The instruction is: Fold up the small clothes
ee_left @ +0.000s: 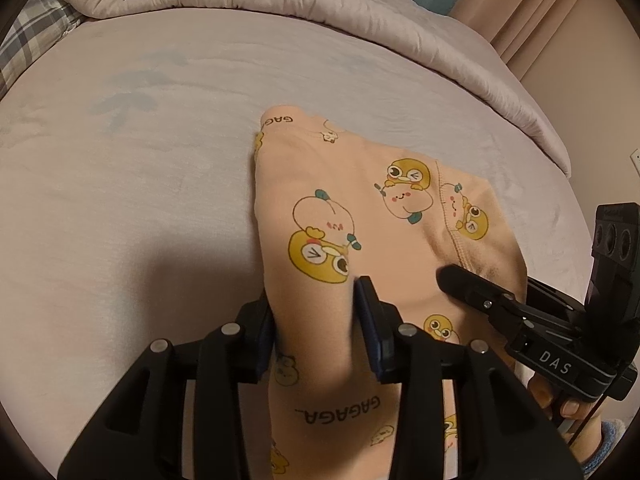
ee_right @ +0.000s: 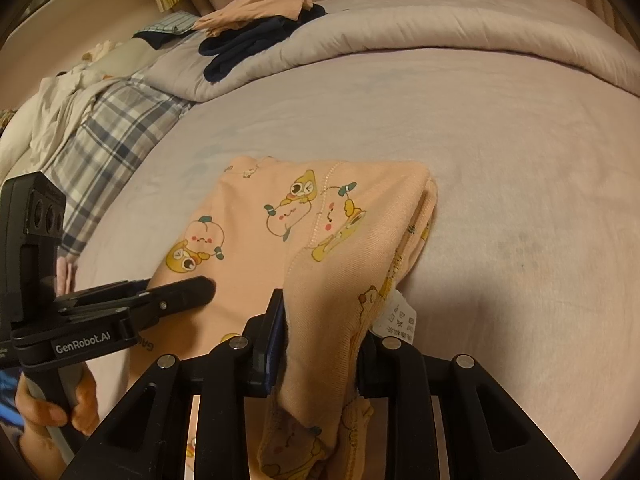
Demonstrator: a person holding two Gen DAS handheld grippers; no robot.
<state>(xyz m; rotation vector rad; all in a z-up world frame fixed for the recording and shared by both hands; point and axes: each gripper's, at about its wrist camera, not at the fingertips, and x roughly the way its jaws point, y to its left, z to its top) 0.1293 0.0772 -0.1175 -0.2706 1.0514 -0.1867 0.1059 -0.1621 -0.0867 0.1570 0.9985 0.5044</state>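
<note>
A peach garment [ee_left: 372, 216] printed with yellow ducks and peach figures lies partly folded on the bed, its near edge lifted. In the left wrist view my left gripper [ee_left: 316, 304] is shut on a raised fold of it, cloth filling the gap between the blue pads. To its right, one black finger of the right gripper [ee_left: 456, 278] rests on the fabric. In the right wrist view my right gripper [ee_right: 324, 316] is shut on the garment's [ee_right: 256, 232] bunched right edge, where a white care label [ee_right: 396, 316] hangs. The left gripper [ee_right: 188, 290] reaches in from the left, held by a hand.
The pale sheet [ee_left: 132, 168] stretches far and left of the garment. A rolled quilt [ee_right: 460, 20] runs along the far side. Dark and peach clothes [ee_right: 256, 28] are piled on it. A plaid pillow [ee_right: 112, 132] lies at the left.
</note>
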